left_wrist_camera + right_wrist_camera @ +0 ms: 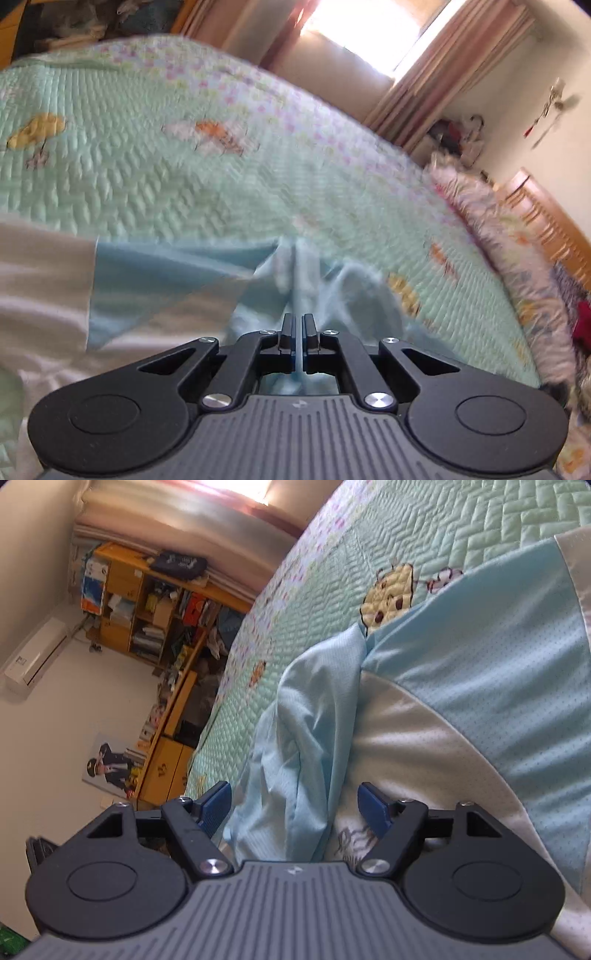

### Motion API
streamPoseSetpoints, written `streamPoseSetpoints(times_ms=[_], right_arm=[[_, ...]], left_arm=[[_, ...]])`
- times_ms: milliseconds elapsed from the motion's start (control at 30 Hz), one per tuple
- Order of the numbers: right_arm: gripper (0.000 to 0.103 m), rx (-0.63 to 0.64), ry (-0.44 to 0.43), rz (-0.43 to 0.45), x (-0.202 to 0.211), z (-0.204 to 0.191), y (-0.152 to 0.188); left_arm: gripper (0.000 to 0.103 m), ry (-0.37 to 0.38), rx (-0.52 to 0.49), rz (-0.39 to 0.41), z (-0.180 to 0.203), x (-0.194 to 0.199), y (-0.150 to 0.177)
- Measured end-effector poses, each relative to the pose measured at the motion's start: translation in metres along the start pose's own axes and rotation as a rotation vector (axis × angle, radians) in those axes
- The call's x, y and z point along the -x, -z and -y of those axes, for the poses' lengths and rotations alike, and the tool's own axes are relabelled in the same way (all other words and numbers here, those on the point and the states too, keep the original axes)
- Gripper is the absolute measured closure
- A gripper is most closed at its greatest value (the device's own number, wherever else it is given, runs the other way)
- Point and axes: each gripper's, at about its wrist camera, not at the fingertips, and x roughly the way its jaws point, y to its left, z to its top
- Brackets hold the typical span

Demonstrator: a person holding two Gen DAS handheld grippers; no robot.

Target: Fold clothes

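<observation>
Slippage is the danger: the left gripper (298, 325) has its fingers clamped on a thin bunched pinch of the shirt (177, 269), and that slick, dimpled mesh could slide free under a hard pull. The right gripper (294, 805) stands wide open, holding nothing, straddling a rumpled pale-blue sleeve (295, 738). Blue-and-white shirt lies on the bed (184, 166), on its quilted mint cover with raised herringbone stitching that could drag the cloth.
</observation>
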Motion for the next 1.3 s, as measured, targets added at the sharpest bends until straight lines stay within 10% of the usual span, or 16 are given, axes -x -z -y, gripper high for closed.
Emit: streamPoseSetpoints(times_ms=[200, 267, 300, 367, 467, 500, 567, 600, 967, 1133, 1300], right_arm=[[0.037, 0.070, 0.048, 0.063, -0.012, -0.008, 0.003], [0.092, 0.061, 0.076, 0.067, -0.019, -0.004, 0.004], [0.101, 0.048, 0.083, 0.057, -0.022, 0.000, 0.004], [0.101, 0.039, 0.092, 0.048, -0.027, 0.004, 0.005], [0.101, 0.065, 0.088, 0.085, -0.021, -0.002, 0.004], [0.101, 0.073, 0.087, 0.098, -0.019, -0.002, 0.004], [0.102, 0.062, 0.073, 0.117, -0.015, -0.001, 0.002], [0.102, 0.032, 0.036, 0.122, -0.013, 0.002, 0.001], [0.102, -0.111, -0.314, 0.134, 0.032, -0.001, -0.020], [0.101, 0.001, -0.281, 0.144, 0.052, -0.020, -0.027], [0.101, -0.074, -0.205, 0.135, 0.036, 0.005, -0.027]], left_arm=[[0.080, 0.009, -0.045, -0.069, 0.004, -0.022, 0.018], [0.062, -0.004, -0.026, -0.071, 0.003, -0.029, 0.021], [0.056, -0.011, -0.014, -0.072, 0.001, -0.032, 0.023], [0.040, -0.025, 0.011, -0.073, -0.002, -0.039, 0.026], [0.044, -0.012, 0.027, -0.067, -0.004, -0.045, 0.027], [0.050, -0.003, 0.027, -0.067, -0.004, -0.047, 0.025], [0.100, 0.025, 0.045, -0.065, -0.005, -0.048, 0.021], [0.102, 0.042, 0.067, -0.045, -0.006, -0.044, 0.019], [0.103, 0.204, 0.081, 0.203, -0.003, 0.057, -0.006], [0.102, 0.216, 0.044, 0.125, -0.005, 0.057, 0.006], [0.074, 0.172, 0.035, 0.045, -0.003, 0.027, 0.020]])
